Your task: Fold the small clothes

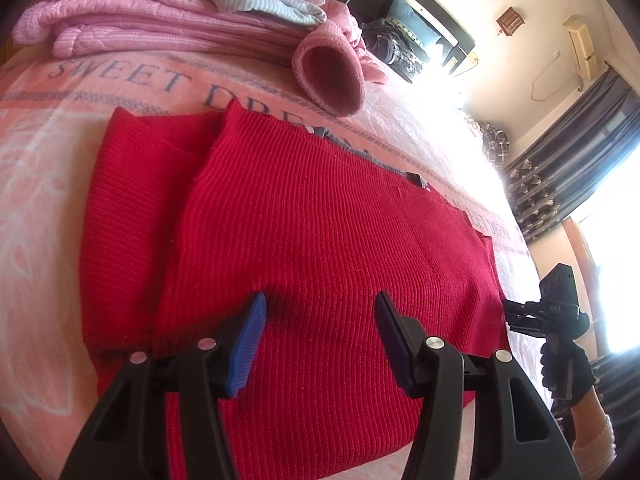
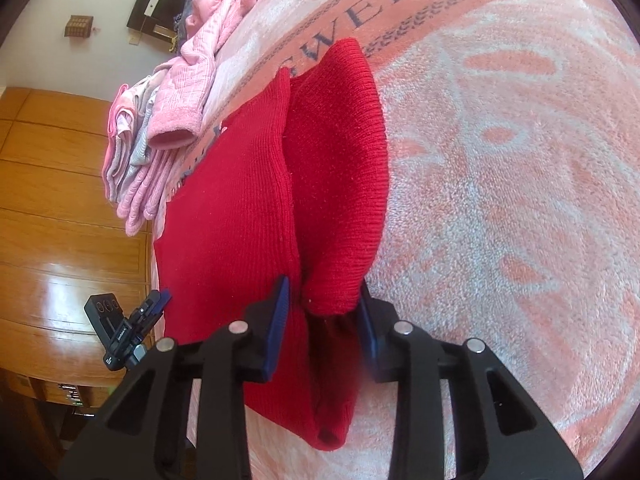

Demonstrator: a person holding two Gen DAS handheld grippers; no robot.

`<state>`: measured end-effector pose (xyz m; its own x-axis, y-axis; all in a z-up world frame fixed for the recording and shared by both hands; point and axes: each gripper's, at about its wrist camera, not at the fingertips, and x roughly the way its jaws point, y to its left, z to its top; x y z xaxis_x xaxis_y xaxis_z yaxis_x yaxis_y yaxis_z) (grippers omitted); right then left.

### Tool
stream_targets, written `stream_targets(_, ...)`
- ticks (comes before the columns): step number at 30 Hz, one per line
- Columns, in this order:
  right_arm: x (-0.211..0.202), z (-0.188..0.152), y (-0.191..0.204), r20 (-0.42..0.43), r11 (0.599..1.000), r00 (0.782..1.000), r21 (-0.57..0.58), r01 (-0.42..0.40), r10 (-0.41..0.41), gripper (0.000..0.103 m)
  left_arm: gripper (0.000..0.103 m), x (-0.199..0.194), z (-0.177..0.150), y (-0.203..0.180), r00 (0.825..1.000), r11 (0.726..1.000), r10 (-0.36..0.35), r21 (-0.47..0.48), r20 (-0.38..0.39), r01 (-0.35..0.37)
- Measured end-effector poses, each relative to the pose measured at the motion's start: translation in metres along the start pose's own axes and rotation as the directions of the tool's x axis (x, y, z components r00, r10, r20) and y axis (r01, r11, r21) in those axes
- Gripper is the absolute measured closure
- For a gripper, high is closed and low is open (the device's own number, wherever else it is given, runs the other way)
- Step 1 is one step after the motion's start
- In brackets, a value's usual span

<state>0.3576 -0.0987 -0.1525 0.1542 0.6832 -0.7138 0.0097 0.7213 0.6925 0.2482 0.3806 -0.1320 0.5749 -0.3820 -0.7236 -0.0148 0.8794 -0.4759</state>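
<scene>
A red knit sweater [image 1: 312,220] lies flat on the pink bedspread [image 1: 36,208], with one part folded over along its left side. My left gripper [image 1: 320,320] hovers just above the sweater's near part, open, with nothing between its blue pads [image 1: 248,344]. In the right wrist view, a raised flap of the red sweater [image 2: 336,184] runs down between the fingers of my right gripper [image 2: 324,320], which is shut on its bunched end. The rest of the sweater [image 2: 232,220] lies flat to the left. The right gripper [image 1: 520,314] also shows at the sweater's right edge, held by a gloved hand [image 1: 568,372].
A stack of folded pink and striped clothes [image 1: 140,20] sits at the far side of the bed, with a pink cuff [image 1: 332,76] reaching toward the sweater. Wooden cabinets [image 2: 60,200] stand beyond the bed edge. Curtains [image 1: 580,160] hang by a bright window.
</scene>
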Motion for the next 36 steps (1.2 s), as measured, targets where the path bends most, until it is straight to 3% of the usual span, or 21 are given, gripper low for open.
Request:
stream_targets(5,0.002,-0.002,0.002,0.004,1.0,1.0,-0.01,0.018,-0.018,0.084,0.046,0.0,0.0,0.001,1.0,1.0,-0.01,-0.006,0.001,0.01)
stream_targets(25,0.001,-0.006,0.01,0.03,0.999,0.999,-0.026,0.036,-0.035,0.089,0.046,0.002,0.0,0.004,1.0,0.999,-0.031,-0.005,-0.003,0.031)
stream_targets(31,-0.012,0.002,0.047,0.052,0.997,0.996,-0.04,0.069,-0.066,0.089,0.045,-0.002,0.002,0.01,0.997,0.997,-0.075,-0.028,-0.023,0.074)
stream_targets(36,-0.006,0.01,0.107,0.052,0.99,0.994,-0.1,0.102,-0.097,0.09,0.045,-0.006,0.001,0.022,0.991,0.99,-0.128,-0.062,-0.028,0.126)
